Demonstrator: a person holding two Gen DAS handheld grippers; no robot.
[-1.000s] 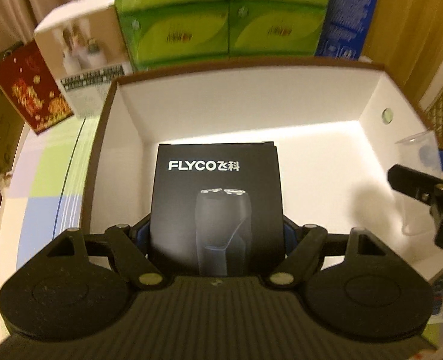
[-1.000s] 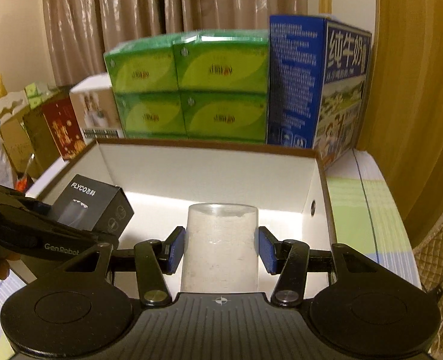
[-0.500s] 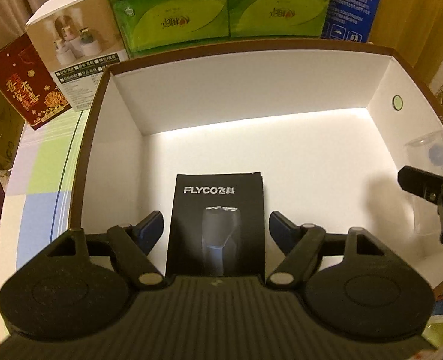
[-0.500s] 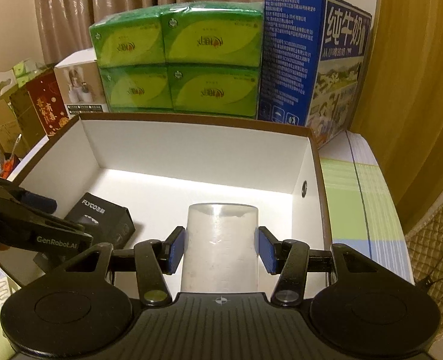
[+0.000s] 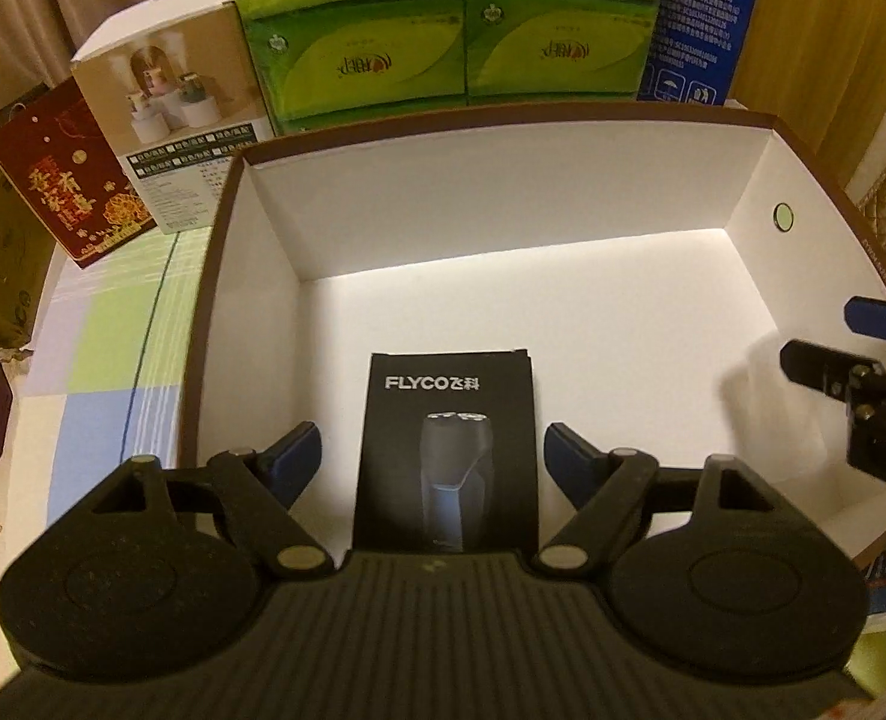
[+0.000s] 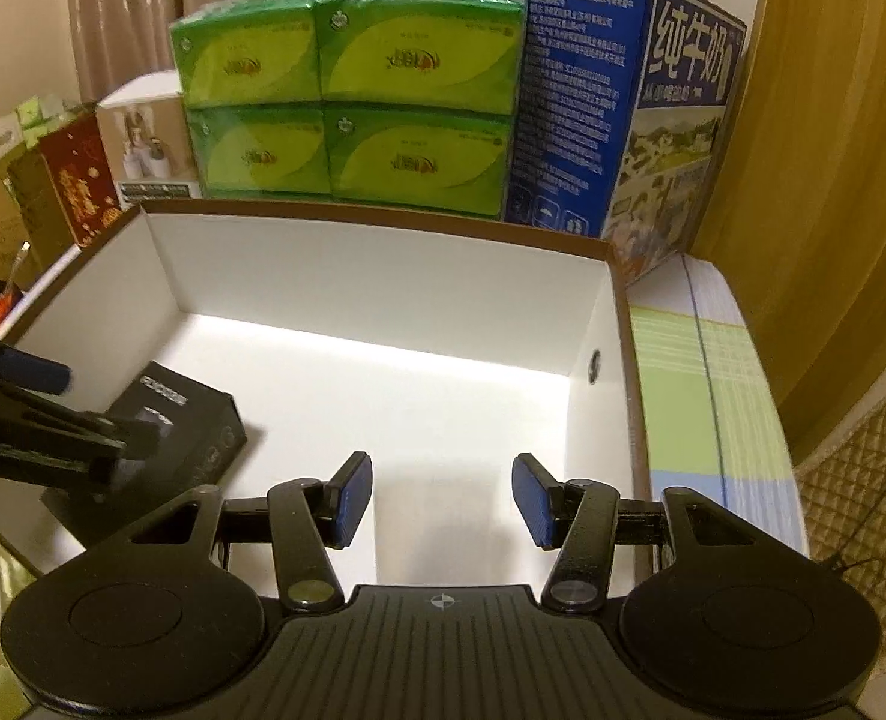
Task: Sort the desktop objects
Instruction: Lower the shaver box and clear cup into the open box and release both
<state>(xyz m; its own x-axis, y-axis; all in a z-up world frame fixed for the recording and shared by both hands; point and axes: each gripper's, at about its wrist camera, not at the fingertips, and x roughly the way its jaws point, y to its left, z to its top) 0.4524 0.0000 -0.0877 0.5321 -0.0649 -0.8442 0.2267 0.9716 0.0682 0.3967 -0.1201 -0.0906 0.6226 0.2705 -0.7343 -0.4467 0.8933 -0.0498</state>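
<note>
**A:** Got far with the sorting?

**B:** Looked partly done; saw the shaver box [image 5: 449, 420] lying flat on the floor of the white box [image 5: 503, 198], close to the near wall; found the left gripper [image 5: 431, 450] over it with jaws opening, pads either side of the shaver box but not touching, so released.

**A:** And the right gripper [image 6: 443, 498]?

**B:** Also opening; nothing between its fingers, only bare floor; spotted a pale smear [image 5: 755, 378] beside it, couldn't tell what; saw just tissue packs [image 6: 347, 84] and a milk carton [image 6: 575, 102] standing behind on the tablecloth [image 6: 683, 372]; guessed at little left to do, but couldn't see the whole desk.
</note>
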